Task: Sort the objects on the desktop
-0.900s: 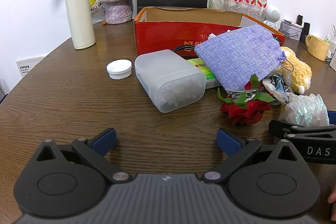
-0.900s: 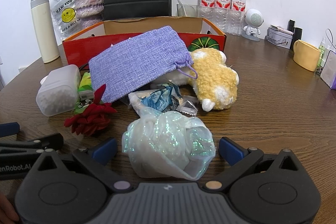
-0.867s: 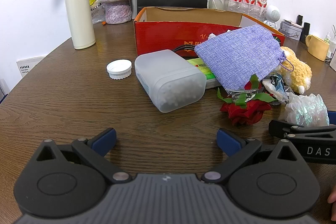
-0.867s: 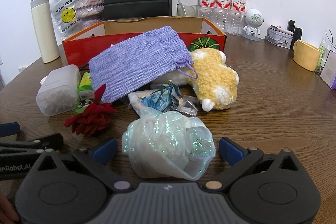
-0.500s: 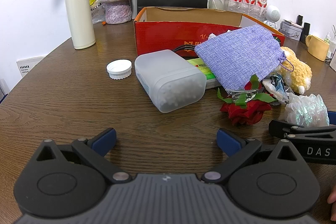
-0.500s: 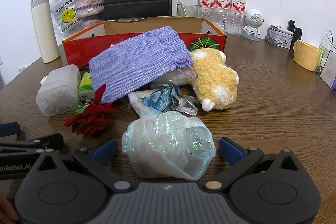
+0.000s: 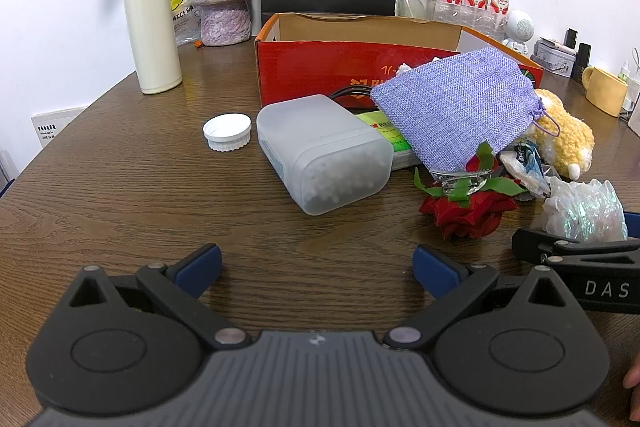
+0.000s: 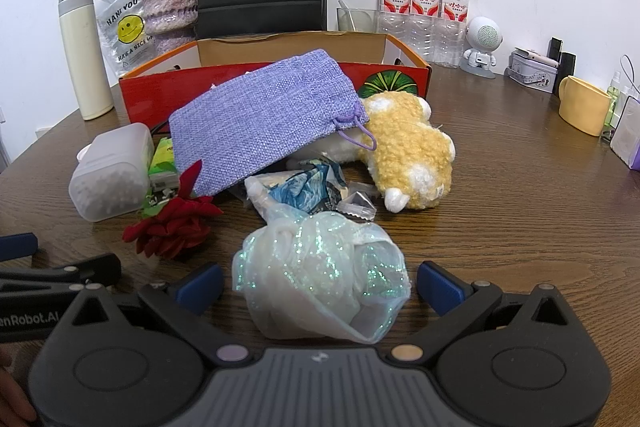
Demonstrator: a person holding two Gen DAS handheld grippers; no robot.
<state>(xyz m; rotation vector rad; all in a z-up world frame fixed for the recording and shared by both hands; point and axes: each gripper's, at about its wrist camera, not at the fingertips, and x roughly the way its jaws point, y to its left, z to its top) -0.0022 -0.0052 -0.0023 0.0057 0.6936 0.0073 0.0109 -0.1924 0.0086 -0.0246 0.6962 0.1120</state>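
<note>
We are at the very start of the sort: nothing is held, and the clutter lies heaped on the dark wood-grain tabletop in front of the open red-and-orange cardboard box.

Our right hand-held gripper has its blue-padded jaws spread wide, one on each side of the crumpled iridescent sheer pouch, with neither pad pressing on it. Our left hand-held gripper is just as wide apart over bare wood, with the frosted translucent plastic tub of white cotton swabs at its twelve o'clock and the red fabric rose with green leaves at about two o'clock.

From the pouch, the lilac woven drawstring bag lies at eleven o'clock, leaning on the box wall, and the fluffy yellow-and-white plush toy at one o'clock.

The likely next move, as we judge it, is to close the right jaws on the pouch. It looks soft and slippery, so we should gather plenty of fabric, then lift it clear of the pile toward the box at twelve o'clock.
</note>
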